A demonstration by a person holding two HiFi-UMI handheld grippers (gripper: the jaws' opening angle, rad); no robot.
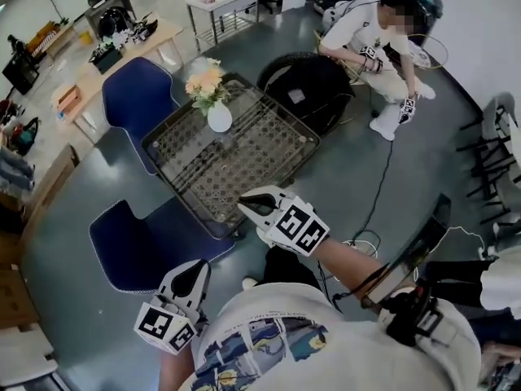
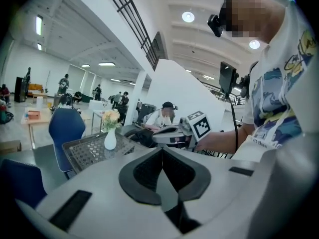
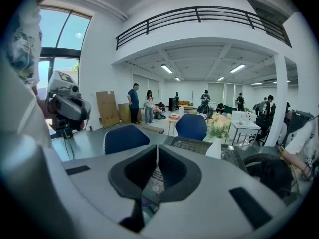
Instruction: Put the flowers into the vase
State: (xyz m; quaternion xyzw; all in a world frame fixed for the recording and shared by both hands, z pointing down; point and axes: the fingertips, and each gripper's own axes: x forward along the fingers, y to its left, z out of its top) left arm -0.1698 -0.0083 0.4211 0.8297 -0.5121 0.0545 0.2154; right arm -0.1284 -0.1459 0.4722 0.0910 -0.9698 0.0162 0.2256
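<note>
Item under inspection: a bunch of peach, yellow and white flowers (image 1: 205,82) stands upright in a small white bulbous vase (image 1: 219,118). The vase rests on the far left part of a rectangular glass-topped table with a dark frame and lattice pattern (image 1: 244,157). Nothing else is seen on the table top.

Two blue upholstered chairs adjoin the table: one (image 1: 138,96) just beyond the vase end, the other (image 1: 134,247) at the near left corner. A black rounded bag or cushion (image 1: 313,84) lies on the grey floor at the table's far side. Past it a seated person in white clothing (image 1: 370,39) is on the floor.

The left gripper (image 1: 195,274) is held low beside the near chair, well apart from the vase. In the left gripper view its jaws are pressed together with nothing between them.

The right gripper (image 1: 248,204) hovers at the table's near edge, pointing toward the vase and not touching it. Its jaws are likewise pressed together and empty.
</note>
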